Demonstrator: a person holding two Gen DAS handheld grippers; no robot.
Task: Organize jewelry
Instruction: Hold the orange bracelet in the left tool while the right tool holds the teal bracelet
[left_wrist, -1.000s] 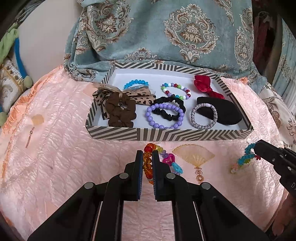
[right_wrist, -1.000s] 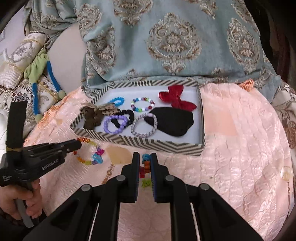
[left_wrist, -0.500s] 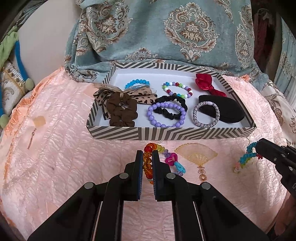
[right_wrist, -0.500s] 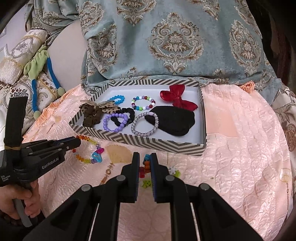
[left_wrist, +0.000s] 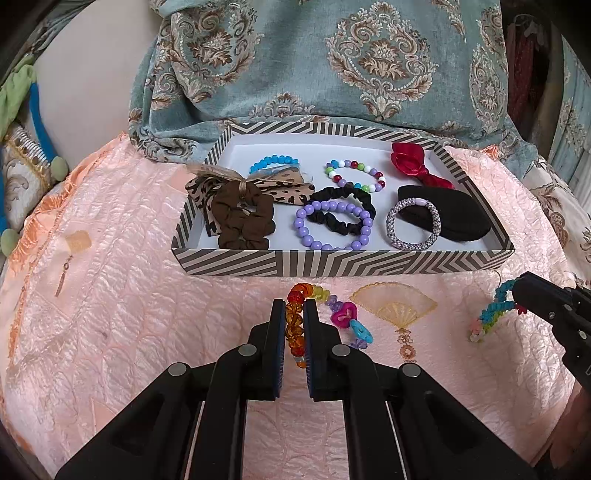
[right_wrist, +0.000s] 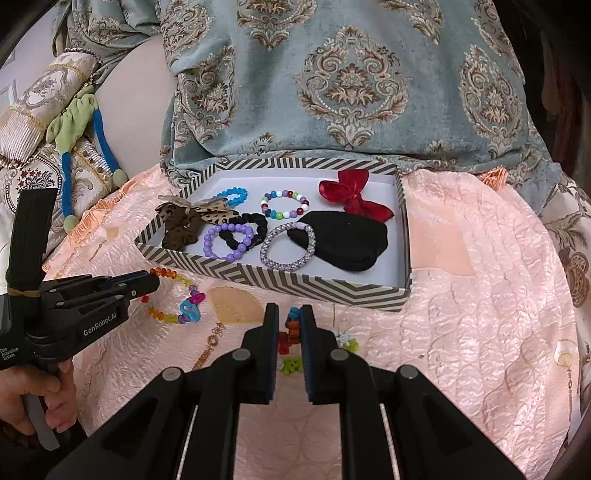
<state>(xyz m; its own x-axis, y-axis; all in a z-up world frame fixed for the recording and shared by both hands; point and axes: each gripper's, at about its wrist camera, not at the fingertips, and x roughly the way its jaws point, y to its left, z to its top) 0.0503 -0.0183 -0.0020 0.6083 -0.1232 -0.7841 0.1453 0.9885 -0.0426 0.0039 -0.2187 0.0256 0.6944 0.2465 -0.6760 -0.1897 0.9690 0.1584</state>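
Observation:
A striped tray on the pink quilt holds scrunchies, bead bracelets, a red bow and a black pad. My left gripper is shut on an orange-beaded rainbow bracelet, held just above the quilt in front of the tray; it shows in the right wrist view too. My right gripper is shut on a multicoloured loom-band bracelet, which also shows in the left wrist view, before the tray's front right part.
A teal patterned cushion rises right behind the tray. A pillow with green and blue cords lies at the left. The pink quilt spreads to the right of the tray.
Both grippers have lifted slightly with their bracelets, and the tray now sits a little lower and nearer in both views. Both stay shut.

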